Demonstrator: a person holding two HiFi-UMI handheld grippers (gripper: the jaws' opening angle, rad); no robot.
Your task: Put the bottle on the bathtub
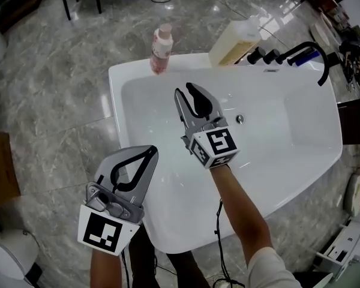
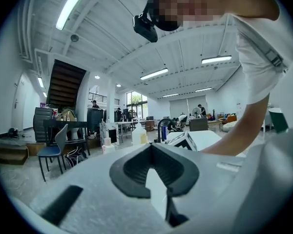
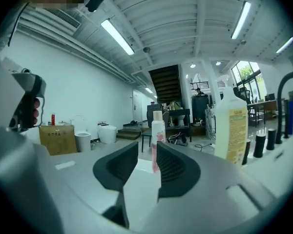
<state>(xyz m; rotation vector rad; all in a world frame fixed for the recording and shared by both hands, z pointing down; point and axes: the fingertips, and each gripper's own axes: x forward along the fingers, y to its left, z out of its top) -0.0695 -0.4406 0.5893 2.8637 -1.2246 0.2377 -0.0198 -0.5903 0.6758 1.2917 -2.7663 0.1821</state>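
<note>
Space showed between the jaws of the right gripper (image 1: 185,92), which stood slightly parted over the bathtub (image 1: 117,77) and held nothing. The left gripper (image 1: 151,150), nearer the person, had its tips together, also empty. Beyond them the pink bottle (image 1: 162,48) stood upright on the tub's far rim, well apart from a large jug (image 1: 231,41). Being tall and narrow on that ledge, it would probably topple at a careless brush. Its foot was hidden behind a jaw in the right gripper view, and its label was illegible.

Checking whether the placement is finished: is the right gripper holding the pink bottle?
No, the pink bottle stands upright on the bathtub rim, clear of the right gripper, whose jaws are empty.
</note>
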